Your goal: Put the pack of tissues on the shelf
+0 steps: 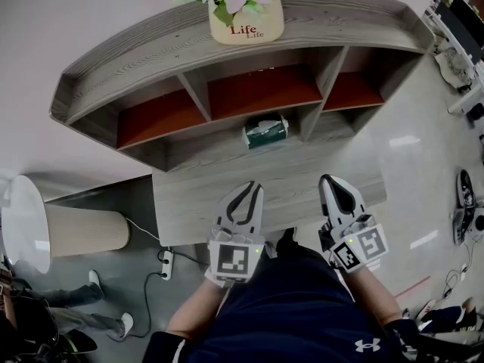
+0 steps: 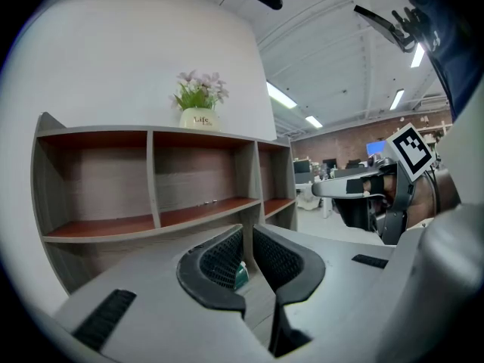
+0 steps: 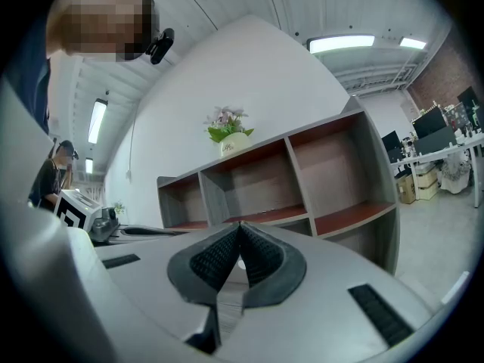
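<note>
The pack of tissues, green and white, lies in the low middle bay of the grey wooden shelf, under the red-floored middle compartment. Both grippers hover over the grey table in front of the shelf, short of the pack. My left gripper points at it with its jaws shut and nothing in them. In the left gripper view a sliver of the green pack shows behind the left gripper. My right gripper is to the pack's right, also shut and empty. The right gripper faces the shelf's bays.
A flower pot stands on the shelf's top board. A white round top and a beige cylinder are at the left, with a power strip on the floor. Office desks stand at the far right.
</note>
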`<state>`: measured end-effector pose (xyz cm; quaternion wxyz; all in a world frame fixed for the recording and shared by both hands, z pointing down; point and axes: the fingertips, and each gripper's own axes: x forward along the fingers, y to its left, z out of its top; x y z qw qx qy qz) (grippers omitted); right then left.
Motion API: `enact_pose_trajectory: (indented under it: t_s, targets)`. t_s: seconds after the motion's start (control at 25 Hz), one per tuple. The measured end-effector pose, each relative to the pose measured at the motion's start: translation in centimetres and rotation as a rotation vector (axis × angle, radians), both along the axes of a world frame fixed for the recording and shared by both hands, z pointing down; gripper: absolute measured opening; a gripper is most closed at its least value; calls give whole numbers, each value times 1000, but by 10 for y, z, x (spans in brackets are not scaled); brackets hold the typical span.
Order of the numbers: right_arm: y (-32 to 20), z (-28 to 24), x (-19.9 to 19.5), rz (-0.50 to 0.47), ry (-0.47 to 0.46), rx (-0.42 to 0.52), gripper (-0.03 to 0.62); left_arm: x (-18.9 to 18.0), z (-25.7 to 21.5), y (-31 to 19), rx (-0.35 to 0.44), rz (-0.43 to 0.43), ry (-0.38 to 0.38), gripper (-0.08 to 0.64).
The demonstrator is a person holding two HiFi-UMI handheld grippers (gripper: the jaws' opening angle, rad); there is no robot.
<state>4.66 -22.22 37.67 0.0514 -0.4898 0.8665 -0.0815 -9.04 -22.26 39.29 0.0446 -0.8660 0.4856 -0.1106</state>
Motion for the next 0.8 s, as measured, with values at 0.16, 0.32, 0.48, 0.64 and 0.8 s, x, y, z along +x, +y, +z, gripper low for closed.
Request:
enact_pose_trajectory:
  t_s: [0.16, 0.32, 0.48, 0.64, 0.8]
  targets:
    - [1, 3, 1, -1, 2, -5, 4, 4, 1, 0, 3, 7, -4, 52]
    - [0, 4, 1, -5, 2, -6, 3, 4, 1, -2, 1, 9, -5, 52]
    - [-2, 4, 0, -8, 3, -6, 3, 5, 2, -4, 1, 14, -17, 52]
    - [-3, 5, -2, -13, 4, -13, 4, 5, 3, -5, 0, 18, -25, 52]
    - [-5, 6, -1, -14, 7, -13, 4, 6, 4, -8, -8, 15, -13, 52]
